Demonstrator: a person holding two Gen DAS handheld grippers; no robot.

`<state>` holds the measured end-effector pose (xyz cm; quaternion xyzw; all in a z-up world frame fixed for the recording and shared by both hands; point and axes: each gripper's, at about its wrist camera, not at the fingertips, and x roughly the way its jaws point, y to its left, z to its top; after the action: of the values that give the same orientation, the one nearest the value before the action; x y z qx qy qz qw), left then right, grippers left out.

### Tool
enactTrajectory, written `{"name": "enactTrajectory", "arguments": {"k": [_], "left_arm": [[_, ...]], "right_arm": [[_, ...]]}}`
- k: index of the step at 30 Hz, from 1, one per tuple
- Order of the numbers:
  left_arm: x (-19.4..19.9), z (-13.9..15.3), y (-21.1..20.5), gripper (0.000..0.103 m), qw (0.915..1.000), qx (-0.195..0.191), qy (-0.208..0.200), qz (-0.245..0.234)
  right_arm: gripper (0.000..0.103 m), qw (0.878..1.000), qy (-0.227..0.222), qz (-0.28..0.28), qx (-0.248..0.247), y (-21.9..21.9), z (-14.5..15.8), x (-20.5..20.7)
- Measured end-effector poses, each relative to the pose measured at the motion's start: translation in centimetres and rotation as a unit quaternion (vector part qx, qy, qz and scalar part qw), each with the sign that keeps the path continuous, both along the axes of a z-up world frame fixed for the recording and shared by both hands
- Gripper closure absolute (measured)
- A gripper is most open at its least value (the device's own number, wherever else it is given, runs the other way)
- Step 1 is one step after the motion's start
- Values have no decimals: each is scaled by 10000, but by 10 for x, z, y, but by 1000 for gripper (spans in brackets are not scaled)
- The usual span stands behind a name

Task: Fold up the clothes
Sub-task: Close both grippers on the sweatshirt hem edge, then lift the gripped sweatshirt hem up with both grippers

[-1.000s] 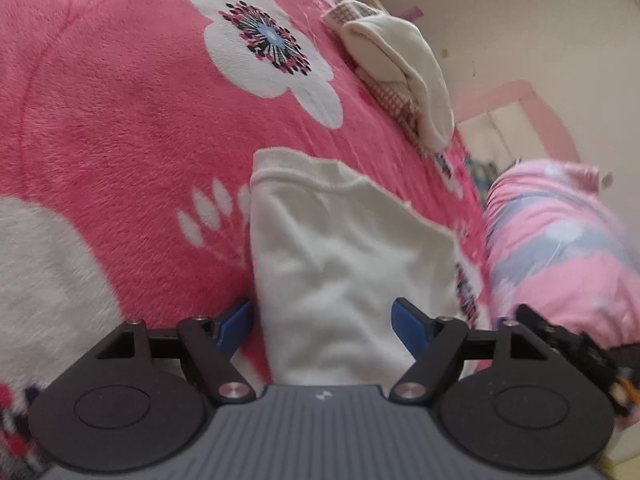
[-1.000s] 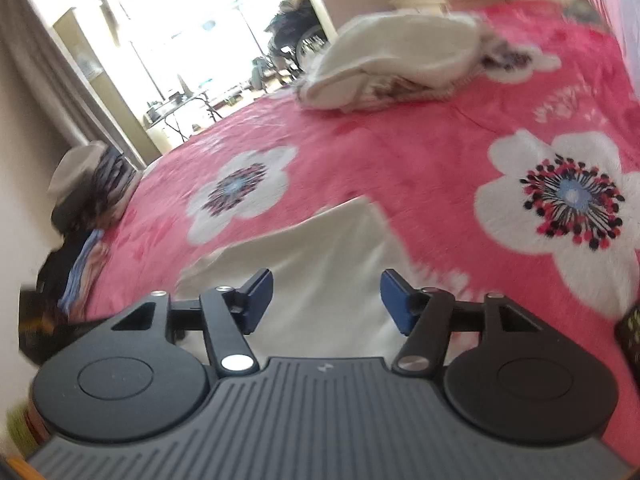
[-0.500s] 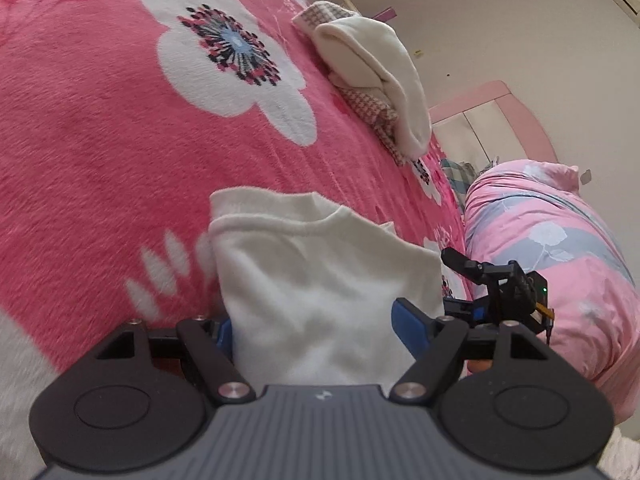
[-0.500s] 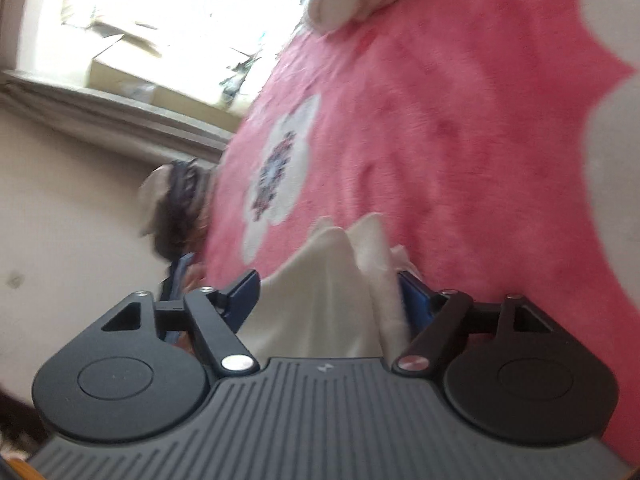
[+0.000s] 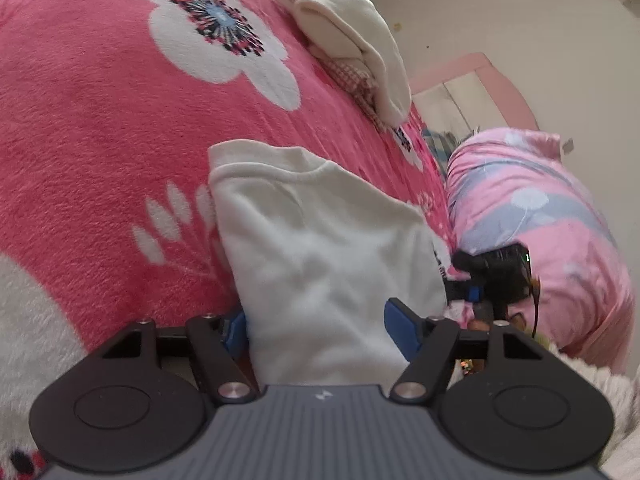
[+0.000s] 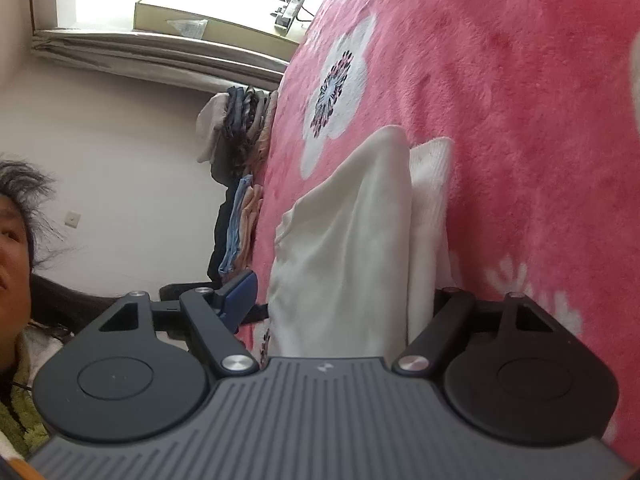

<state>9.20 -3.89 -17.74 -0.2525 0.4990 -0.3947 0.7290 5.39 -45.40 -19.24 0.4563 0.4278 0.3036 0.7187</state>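
A folded white garment (image 5: 320, 252) lies on the pink flowered blanket (image 5: 100, 120). My left gripper (image 5: 318, 326) is open, its blue fingers on either side of the garment's near end. My right gripper (image 6: 340, 296) is also open around the same white garment (image 6: 352, 240), seen rolled on its side; its right finger is hidden behind the cloth. The right gripper also shows in the left wrist view (image 5: 496, 276), at the garment's right edge.
A pile of white and checked clothes (image 5: 352, 48) lies farther back on the blanket. A pink and grey quilt (image 5: 536, 216) is bunched on the right. A stack of folded clothes (image 6: 240, 128) sits at the bed's edge. The person's face (image 6: 12, 240) is at the left.
The right gripper has rolled sideways and come in around the garment's edge. The left gripper has stayed open around the near end. The garment now shows two layers.
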Motion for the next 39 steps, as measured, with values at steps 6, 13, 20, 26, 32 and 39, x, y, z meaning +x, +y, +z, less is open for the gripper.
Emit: {"name": "enactTrajectory", "arguments": {"k": [6, 13, 20, 26, 32, 39], "left_arm": [[6, -3, -8, 34, 9998, -91, -51, 155], [-4, 3, -7, 67, 9980, 252, -271, 514], [-21, 27, -11, 82, 9940, 455, -749, 651], [-48, 61, -8, 84, 9886, 389, -1211, 802], [-84, 96, -8, 84, 9780, 441, -1895, 748], [-90, 102, -11, 84, 9725, 771, -2095, 667]], "right_arm": [[53, 9993, -235, 213, 207, 19, -14, 55], [82, 9953, -489, 378, -744, 49, 6, 49], [88, 9637, -1488, 556, -2148, 107, 68, 11], [89, 9293, -2256, 92, -2923, 128, 117, -47], [89, 9018, -2844, -661, -3185, 142, 157, -107], [90, 8876, -3124, -955, -3248, 149, 163, -140]]}}
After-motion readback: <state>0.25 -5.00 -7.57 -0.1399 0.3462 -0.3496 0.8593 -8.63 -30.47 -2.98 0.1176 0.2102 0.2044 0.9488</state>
